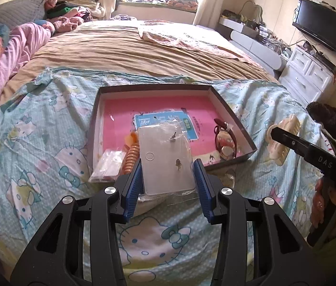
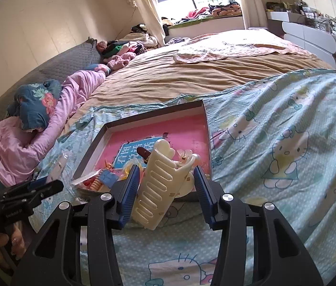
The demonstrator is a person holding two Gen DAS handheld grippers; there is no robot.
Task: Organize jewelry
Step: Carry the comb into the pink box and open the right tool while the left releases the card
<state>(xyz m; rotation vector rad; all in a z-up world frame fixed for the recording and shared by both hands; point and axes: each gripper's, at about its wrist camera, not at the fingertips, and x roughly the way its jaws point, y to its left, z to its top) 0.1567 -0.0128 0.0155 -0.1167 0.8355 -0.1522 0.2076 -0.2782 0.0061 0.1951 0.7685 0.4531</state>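
**Jewelry tray on the bed, both tools loaded**

Jewelry sits in and around a shallow tray (image 1: pixel 230 112) with a pink floor, which rests on a cartoon-cat bedsheet (image 1: pixel 48 143). From the left wrist view, the left tool (image 1: pixel 168 178) has its blue pads on either side of a clear plastic packet (image 1: pixel 165 157) holding a white card with small earrings; the packet fills the gap between the pads, so the tool appears to be grasping it. The packet's far end lies over the near edge of the tray. Just left of it are an orange spiral hair tie (image 1: pixel 131 157) and another small clear packet (image 1: pixel 108 166) that overhangs the tray's near edge. A watch with a dark red strap (image 1: pixel 225 140) lies in the tray's right corner. Outside the tray to the right, the right tool (image 1: pixel 287 140) reaches in with a cream hair claw (image 1: pixel 280 143).

From the right wrist view, the right tool (image 2: pixel 165 186) holds the cream hair claw (image 2: pixel 156 186) tilted between its blue pads, clenched on it, above the near right part of the tray (image 2: pixel 206 128). Beyond the claw, the watch strap's dark red end (image 2: pixel 143 153) shows on the pink floor. The left tool (image 2: pixel 37 188) appears at the left edge, with the person's hand (image 2: pixel 13 240) under it.
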